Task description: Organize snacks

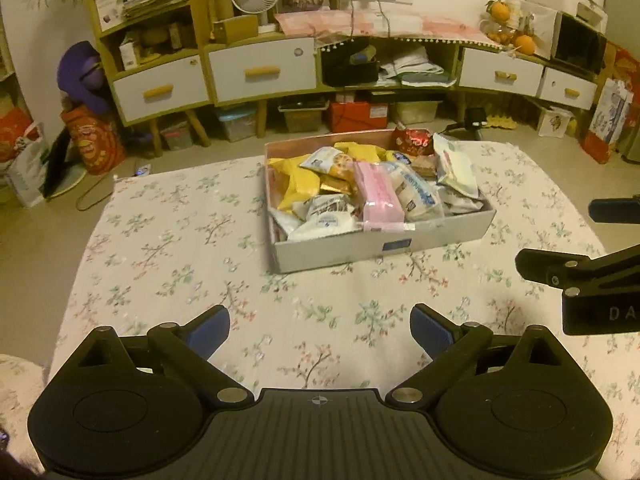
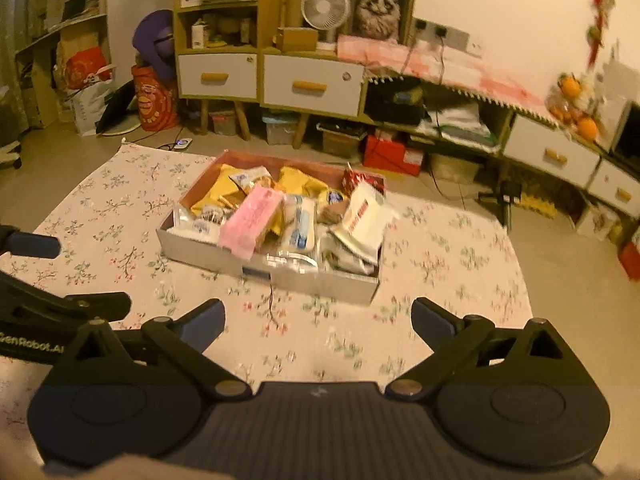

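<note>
Snack box full, both tools wide apart and empty

The box (image 1: 380, 240) sits mid-surface (image 1: 180, 272), heaped with yellow, white and pink (image 1: 380, 196) packets. The left tool (image 1: 320, 332) and right tool (image 2: 318, 326) hover short of it. Risk: packets lean over the rim, so a careless nudge could spill them.

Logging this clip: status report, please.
Left gripper and right gripper open, empty. Snacks heaped in box on floral cloth. Nothing blocking.
</note>
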{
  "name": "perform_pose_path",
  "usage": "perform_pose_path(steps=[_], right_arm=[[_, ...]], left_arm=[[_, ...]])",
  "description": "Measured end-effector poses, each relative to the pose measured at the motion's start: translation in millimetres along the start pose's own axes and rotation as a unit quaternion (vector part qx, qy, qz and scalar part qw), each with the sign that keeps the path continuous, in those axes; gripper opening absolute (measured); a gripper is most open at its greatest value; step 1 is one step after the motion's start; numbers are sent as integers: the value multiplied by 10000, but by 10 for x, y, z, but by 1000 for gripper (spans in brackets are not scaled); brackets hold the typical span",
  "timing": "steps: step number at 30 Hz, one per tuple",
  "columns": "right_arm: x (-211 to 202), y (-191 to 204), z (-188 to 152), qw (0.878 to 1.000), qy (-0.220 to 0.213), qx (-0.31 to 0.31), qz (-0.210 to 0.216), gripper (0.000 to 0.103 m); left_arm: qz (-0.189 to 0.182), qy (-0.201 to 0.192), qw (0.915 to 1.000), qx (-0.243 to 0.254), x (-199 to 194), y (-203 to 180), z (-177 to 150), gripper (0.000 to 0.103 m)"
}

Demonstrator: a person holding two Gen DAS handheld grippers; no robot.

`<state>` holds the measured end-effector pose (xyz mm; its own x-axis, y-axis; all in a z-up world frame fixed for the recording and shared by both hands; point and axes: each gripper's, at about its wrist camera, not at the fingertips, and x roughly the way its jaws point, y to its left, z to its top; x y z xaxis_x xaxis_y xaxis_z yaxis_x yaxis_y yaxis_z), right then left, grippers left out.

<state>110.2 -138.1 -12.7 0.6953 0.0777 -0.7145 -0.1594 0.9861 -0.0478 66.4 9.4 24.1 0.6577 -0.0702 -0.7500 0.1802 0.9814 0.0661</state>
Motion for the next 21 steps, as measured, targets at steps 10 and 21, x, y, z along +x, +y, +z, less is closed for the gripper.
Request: perform_pose_path(steps=[10, 21], right_arm=[[46, 82, -157, 9994, 245, -136, -180, 103], [55, 122, -186, 9991, 200, -237, -279, 103]], left_arm=[[245, 73, 9997, 10, -57, -101, -102, 98], [302, 127, 9994, -137, -43, -81, -93, 98]])
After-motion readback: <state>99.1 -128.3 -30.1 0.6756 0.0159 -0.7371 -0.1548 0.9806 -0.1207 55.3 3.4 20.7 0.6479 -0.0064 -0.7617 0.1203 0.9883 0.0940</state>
